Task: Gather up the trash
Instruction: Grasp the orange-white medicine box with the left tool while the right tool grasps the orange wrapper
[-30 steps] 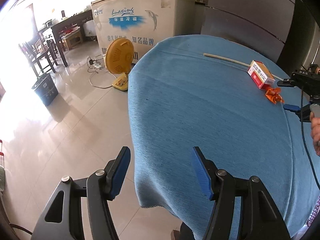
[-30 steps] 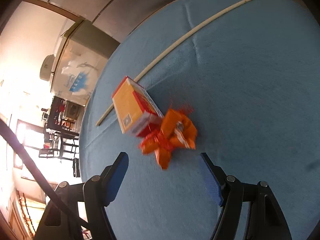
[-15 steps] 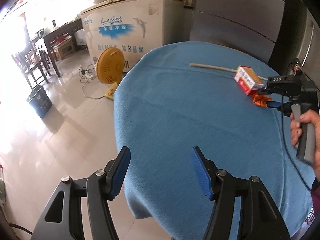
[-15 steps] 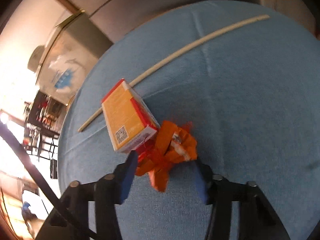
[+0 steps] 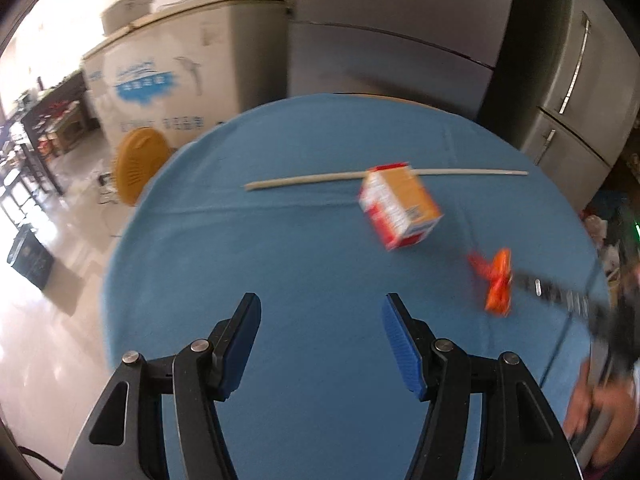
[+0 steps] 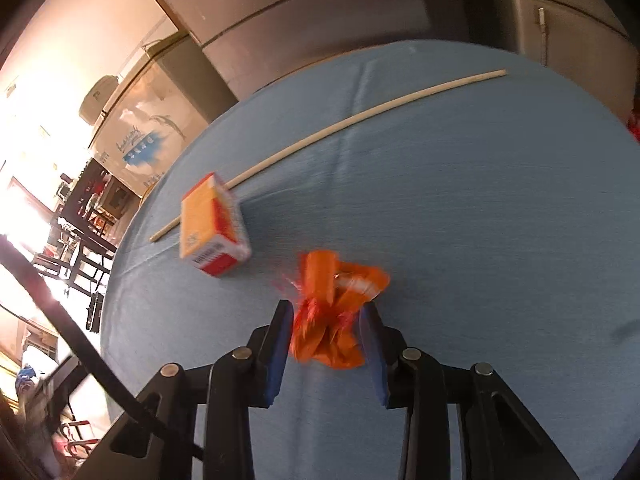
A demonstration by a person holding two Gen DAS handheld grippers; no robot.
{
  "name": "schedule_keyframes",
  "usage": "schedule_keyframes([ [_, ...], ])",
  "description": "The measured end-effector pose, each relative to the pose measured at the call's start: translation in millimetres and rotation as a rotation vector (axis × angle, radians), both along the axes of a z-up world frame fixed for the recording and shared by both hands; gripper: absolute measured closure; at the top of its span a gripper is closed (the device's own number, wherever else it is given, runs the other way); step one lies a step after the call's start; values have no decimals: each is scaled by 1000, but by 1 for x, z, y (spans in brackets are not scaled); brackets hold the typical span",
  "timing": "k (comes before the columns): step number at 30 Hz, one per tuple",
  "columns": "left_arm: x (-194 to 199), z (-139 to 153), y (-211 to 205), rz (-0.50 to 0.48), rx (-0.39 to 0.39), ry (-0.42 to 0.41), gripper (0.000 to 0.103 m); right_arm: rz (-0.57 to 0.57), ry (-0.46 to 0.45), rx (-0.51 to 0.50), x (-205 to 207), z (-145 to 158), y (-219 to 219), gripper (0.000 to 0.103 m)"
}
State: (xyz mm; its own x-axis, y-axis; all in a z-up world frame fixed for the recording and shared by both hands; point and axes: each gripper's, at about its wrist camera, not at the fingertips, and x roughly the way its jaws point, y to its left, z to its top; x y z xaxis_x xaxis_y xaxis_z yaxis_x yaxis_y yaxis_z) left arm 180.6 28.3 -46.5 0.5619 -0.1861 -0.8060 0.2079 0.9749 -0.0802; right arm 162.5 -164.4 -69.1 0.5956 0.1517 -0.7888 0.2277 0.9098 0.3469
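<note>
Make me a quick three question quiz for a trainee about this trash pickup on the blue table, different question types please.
1. True or false: the right gripper is shut on the orange wrapper.
2. Which piece of trash does the long pale stick pass behind, seen from the left wrist? A) the orange and red carton B) the wrapper C) none
3. Fill in: the left gripper is open and holds ____.

Key
1. True; its jaws have just been closing, and the wrapper sits pinched between the pads.
2. A
3. Nothing; only the blue tablecloth shows between its fingers.
</note>
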Motion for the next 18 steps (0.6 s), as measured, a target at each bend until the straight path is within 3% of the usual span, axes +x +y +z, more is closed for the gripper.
schedule_keyframes([
  [5, 48, -8, -61, -21, 4, 37, 38, 8, 4, -22, -29, -1, -29, 65],
  [9, 76, -16, -95, -7, 41, 40, 38, 15, -44, 94, -42, 1, -51, 63],
  [11, 89, -22, -112, -14, 65, 50, 34, 28, -48, 152, -42, 2, -58, 26],
  [14, 100, -29, -125, -3, 93, 64, 34, 65, -71, 171, -34, 3, -52, 24],
  [18, 108, -38, -126, 13, 104, 103, 34, 150, -54, 55, -12, 2, -21, 25],
])
